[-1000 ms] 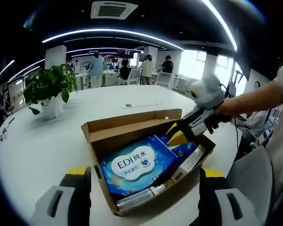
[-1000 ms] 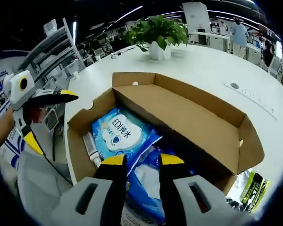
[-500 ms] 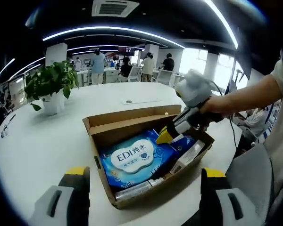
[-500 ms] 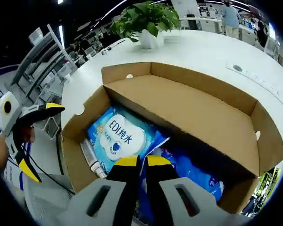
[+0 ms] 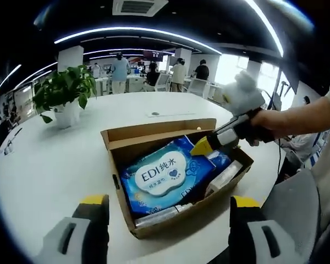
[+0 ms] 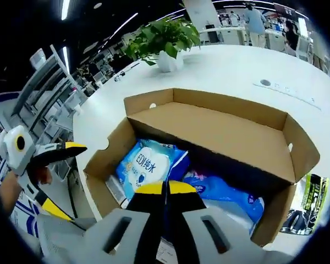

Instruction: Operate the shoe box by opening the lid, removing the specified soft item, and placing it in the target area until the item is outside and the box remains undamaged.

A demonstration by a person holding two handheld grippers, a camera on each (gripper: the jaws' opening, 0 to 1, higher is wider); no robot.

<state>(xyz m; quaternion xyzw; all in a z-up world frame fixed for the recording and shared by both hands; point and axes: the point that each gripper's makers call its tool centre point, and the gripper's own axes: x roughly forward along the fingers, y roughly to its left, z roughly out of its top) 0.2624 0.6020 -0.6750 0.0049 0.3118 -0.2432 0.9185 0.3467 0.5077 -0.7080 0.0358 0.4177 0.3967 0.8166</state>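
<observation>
The open shoe box (image 5: 154, 144) sits near the bench (image 5: 49, 165) edge. Inside it, the right gripper (image 6: 165, 188) is pinched closed on the wipes pack (image 5: 162, 176). The left gripper (image 5: 164, 202) hovers wide open, empty.

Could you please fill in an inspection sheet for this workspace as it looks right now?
Surface: white round table, bare around the box.
Job's things: cardboard shoe box with its lid open; blue wet-wipes pack tilted up out of the box, its edge in the right gripper; a second blue pack lies inside.
Clutter: potted plant on the table's far side.
Grippers: left gripper open, short of the box; right gripper shut on the pack's edge.
Cables: dark cable hanging by the person's arm.
Surroundings: open office, people standing at distant desks, ceiling light strips.
</observation>
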